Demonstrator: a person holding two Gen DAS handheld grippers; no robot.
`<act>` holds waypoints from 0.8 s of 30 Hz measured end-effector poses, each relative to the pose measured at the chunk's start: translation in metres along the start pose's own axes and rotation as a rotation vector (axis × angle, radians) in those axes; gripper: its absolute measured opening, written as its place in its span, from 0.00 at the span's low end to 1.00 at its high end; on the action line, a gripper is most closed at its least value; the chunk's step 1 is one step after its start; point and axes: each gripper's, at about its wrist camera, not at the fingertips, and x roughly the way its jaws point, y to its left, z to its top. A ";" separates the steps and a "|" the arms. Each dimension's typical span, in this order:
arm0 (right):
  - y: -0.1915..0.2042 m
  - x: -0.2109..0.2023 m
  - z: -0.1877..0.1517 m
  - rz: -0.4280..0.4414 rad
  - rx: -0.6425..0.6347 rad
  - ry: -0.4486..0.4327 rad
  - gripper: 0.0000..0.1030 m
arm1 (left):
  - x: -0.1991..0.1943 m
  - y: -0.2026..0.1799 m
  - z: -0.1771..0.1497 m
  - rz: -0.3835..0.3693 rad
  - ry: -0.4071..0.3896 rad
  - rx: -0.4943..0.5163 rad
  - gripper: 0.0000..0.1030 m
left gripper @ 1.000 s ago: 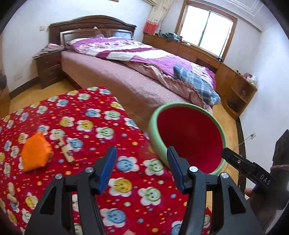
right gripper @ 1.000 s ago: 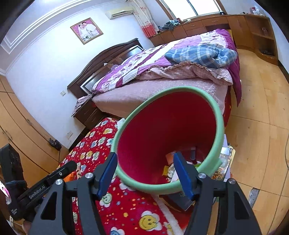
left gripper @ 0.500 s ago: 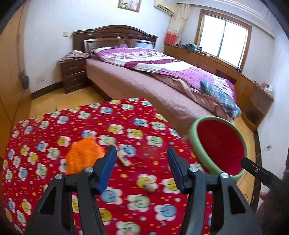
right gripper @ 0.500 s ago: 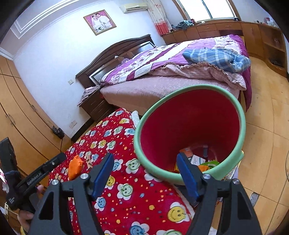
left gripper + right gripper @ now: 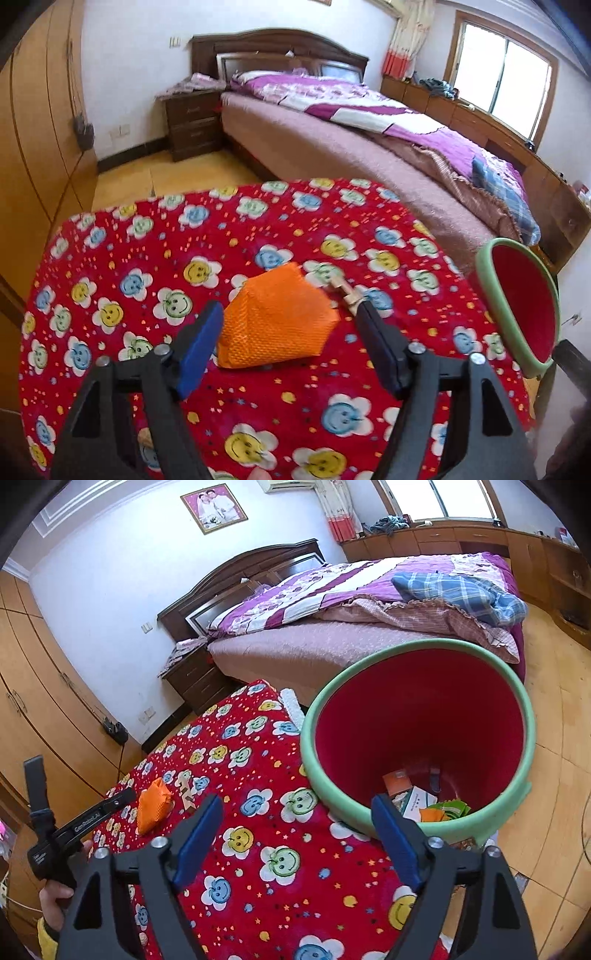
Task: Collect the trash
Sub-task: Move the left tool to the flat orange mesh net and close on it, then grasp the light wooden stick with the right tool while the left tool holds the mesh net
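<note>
Left hand-held gripper (image 5: 290, 345) spread wide, angled down over orange mesh pouch (image 5: 275, 323) lying on desk (image 5: 258, 229). Right hand-held gripper (image 5: 297, 840) spread, empty, facing red bin (image 5: 417, 738) holding paper scraps (image 5: 424, 805), beside desk.

Sunlit bedroom: white walls (image 5: 129, 66), wooden bed (image 5: 332, 122), yellow floor (image 5: 554, 760).

A mesh pouch (image 5: 275, 321) lies on the table (image 5: 147, 258), bin (image 5: 517, 306) at its right edge.

Left tongs (image 5: 288, 347) swung from bin (image 5: 517, 306) toward orange packet (image 5: 275, 325).
</note>
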 end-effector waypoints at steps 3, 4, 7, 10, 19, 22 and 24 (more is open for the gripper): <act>0.005 0.007 -0.002 -0.004 -0.006 0.012 0.84 | 0.016 0.005 -0.003 0.022 0.031 -0.003 0.73; 0.005 0.009 -0.002 -0.005 -0.007 0.015 0.84 | 0.022 0.007 -0.003 0.026 0.040 -0.006 0.73; 0.008 0.016 -0.002 -0.008 -0.015 0.029 0.84 | 0.037 0.013 -0.004 0.025 0.070 -0.019 0.73; 0.010 0.021 -0.002 -0.007 -0.021 0.037 0.84 | 0.049 0.014 -0.005 0.020 0.096 -0.035 0.73; 0.016 0.028 -0.003 0.000 -0.024 0.054 0.84 | 0.058 0.013 -0.007 -0.016 0.103 -0.061 0.73; 0.016 0.029 -0.004 0.012 -0.010 0.058 0.84 | 0.058 0.010 -0.008 -0.034 0.106 -0.060 0.72; 0.017 0.029 -0.006 0.017 -0.008 0.062 0.84 | 0.057 0.007 -0.008 -0.036 0.106 -0.049 0.67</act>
